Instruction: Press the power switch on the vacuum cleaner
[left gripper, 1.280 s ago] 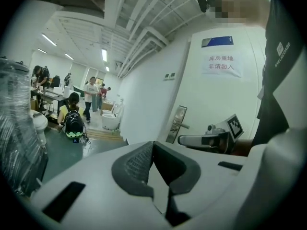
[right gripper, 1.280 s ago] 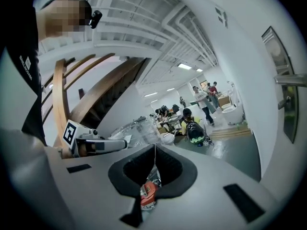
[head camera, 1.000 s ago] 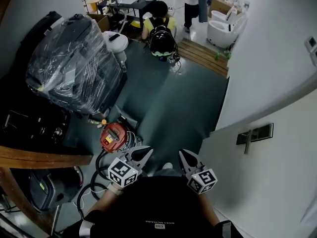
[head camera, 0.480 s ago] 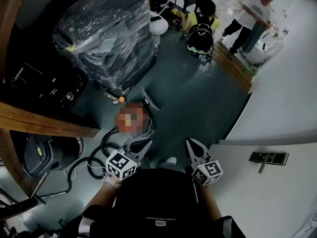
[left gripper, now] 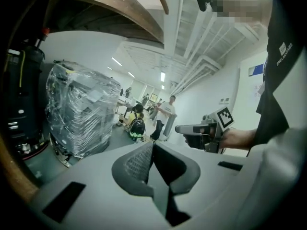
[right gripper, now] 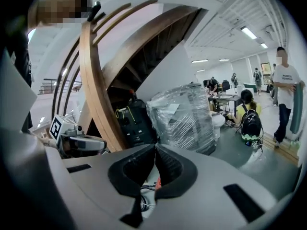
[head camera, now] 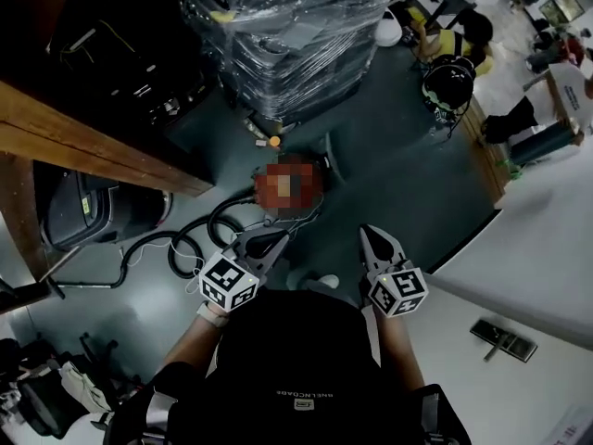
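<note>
Looking down, I see the wrapped pallet (head camera: 287, 35) as the biggest thing here; it stands on the grey floor (head camera: 389, 184) just beyond the vacuum (head camera: 289, 185), its clear film shiny over dark goods. A wooden beam (head camera: 93, 142) slants across to the left of the vacuum, and a black machine (head camera: 88, 216) sits tucked under that beam, farther left again. Well beyond the vacuum and off to its right, a person with a black backpack (head camera: 451, 74) crouches on the floor. A black hose (head camera: 190, 247) lies in loops left of the vacuum, on the side nearer to me. The vacuum itself is a small reddish body on the floor straight ahead of me, between pallet and grippers; its top is too blurred for me to pick out the switch.

My left gripper (head camera: 276, 240) hovers on the near side of the vacuum, its tip close to the body but apart from it. Its jaws are pressed together at the tips, with nothing between them. My right gripper (head camera: 369, 234) is held to the right of the vacuum, level with the left one and farther from the body. Its jaws also meet at the tips and carry nothing; through the gap behind them I glimpse a bit of red and a thin cable.
</note>
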A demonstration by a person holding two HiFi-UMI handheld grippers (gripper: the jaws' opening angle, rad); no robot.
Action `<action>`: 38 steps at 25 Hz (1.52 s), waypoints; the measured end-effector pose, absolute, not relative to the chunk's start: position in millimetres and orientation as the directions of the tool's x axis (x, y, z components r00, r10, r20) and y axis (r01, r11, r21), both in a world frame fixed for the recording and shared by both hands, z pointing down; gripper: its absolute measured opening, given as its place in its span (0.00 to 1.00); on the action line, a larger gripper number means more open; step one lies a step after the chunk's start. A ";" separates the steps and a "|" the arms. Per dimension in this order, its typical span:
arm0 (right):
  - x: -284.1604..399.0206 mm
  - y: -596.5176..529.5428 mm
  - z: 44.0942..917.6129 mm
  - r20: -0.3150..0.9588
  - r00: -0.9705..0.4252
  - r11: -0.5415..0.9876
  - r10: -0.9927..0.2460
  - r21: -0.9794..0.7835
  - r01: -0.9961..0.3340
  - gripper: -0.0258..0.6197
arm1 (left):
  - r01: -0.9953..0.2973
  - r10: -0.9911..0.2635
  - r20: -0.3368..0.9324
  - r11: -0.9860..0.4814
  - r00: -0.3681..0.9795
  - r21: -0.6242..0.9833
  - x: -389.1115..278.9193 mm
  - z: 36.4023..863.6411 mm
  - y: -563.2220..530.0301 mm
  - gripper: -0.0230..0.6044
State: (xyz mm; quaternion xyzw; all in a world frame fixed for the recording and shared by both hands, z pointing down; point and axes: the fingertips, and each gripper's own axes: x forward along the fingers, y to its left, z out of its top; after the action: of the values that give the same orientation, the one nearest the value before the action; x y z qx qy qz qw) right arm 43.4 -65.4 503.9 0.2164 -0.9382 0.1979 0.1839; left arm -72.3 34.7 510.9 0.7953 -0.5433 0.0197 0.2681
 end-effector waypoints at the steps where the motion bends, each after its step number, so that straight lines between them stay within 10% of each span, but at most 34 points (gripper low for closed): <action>1: 29.1 -65.8 510.1 0.446 -0.839 0.837 -0.313 -0.287 -0.465 0.08 | -0.879 -0.860 0.324 -0.248 0.394 0.408 -83.9 514.3 37.5 0.06; 18: -167.6 -48.8 651.1 0.673 -0.739 0.928 -0.016 -0.264 -0.261 0.08 | -0.872 -0.885 0.417 0.025 0.209 0.490 -230.1 591.6 90.4 0.06; 38: -236.8 -49.6 878.9 0.852 -0.512 0.960 0.109 -0.225 -0.170 0.08 | -0.834 -0.855 0.503 0.184 0.125 0.520 -286.8 698.4 99.0 0.06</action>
State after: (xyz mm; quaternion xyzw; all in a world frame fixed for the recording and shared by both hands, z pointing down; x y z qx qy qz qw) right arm -236.8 -49.6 878.9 0.0178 -0.8580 0.1411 0.4936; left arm -286.8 99.0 698.4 0.6386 -0.6614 -0.0136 0.3931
